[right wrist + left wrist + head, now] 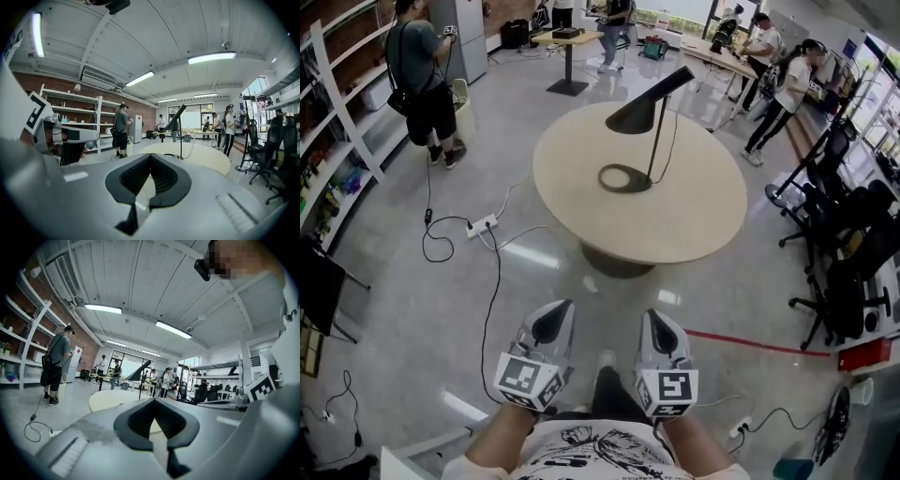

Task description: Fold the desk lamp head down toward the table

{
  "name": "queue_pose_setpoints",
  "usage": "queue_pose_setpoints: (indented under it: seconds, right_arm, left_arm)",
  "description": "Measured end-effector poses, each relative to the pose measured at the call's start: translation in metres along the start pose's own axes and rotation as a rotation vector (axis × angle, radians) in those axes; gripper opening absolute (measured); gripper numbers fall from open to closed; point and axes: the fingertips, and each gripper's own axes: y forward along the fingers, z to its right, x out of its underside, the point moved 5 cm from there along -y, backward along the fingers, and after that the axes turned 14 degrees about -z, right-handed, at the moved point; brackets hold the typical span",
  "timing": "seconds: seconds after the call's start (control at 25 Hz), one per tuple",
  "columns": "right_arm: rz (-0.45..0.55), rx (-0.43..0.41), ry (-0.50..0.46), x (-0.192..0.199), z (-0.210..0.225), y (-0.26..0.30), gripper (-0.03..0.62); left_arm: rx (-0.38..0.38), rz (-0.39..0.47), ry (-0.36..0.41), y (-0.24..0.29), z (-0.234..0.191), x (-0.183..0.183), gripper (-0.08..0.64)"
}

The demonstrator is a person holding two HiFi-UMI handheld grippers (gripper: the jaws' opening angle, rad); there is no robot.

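Observation:
A black desk lamp (649, 103) stands on the round beige table (703, 216), its cone head raised on a thin stem above a ring base (623, 178). Both grippers are far from it, held close to the person's body over the floor. The left gripper (555, 315) and the right gripper (657, 320) point toward the table, jaws closed tip to tip with nothing between them. In the left gripper view the lamp (139, 371) shows beyond the gripper (153, 400). In the right gripper view the lamp (177, 117) rises above the table (201, 158), beyond the gripper (151, 155).
A power strip (481, 225) and cables lie on the floor left of the table. Black office chairs (848, 262) crowd the right side. A person (420, 75) stands by the shelves at the left. A red line (741, 342) marks the floor near me.

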Motion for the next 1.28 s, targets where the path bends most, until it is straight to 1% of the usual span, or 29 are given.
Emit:
queue_pose_setpoints:
  seconds: [0.2,0.44,0.64,0.92,1.12,1.28]
  right_arm:
    - [0.012,0.037,0.005,0.018,-0.028,-0.047,0.009]
    - [0.006,0.022,0.012,0.028,-0.043,-0.086,0.008]
    - [-0.005,0.0,0.009,0.039,-0.054,-0.099,0.008]
    - [-0.013,-0.013,0.004,0.049,-0.057,-0.116,0.008]
    - [-0.011,-0.015,-0.022,0.05,-0.058,-0.12,0.008]
    - [-0.001,-0.012,-0.021,0.051,-0.062,-0.119,0.008]
  left_arm:
    - [0.032,0.01,0.013,-0.047,0.019,0.015,0.003]
    - [0.054,0.024,0.034,-0.081,0.048,0.018,0.003]
    - [0.059,0.031,0.051,-0.095,0.06,0.025,0.003]
    - [0.057,0.032,0.043,-0.106,0.074,0.032,0.003]
    - [0.049,0.041,0.037,-0.109,0.074,0.032,0.003]
    - [0.055,0.043,0.043,-0.111,0.071,0.034,0.003]
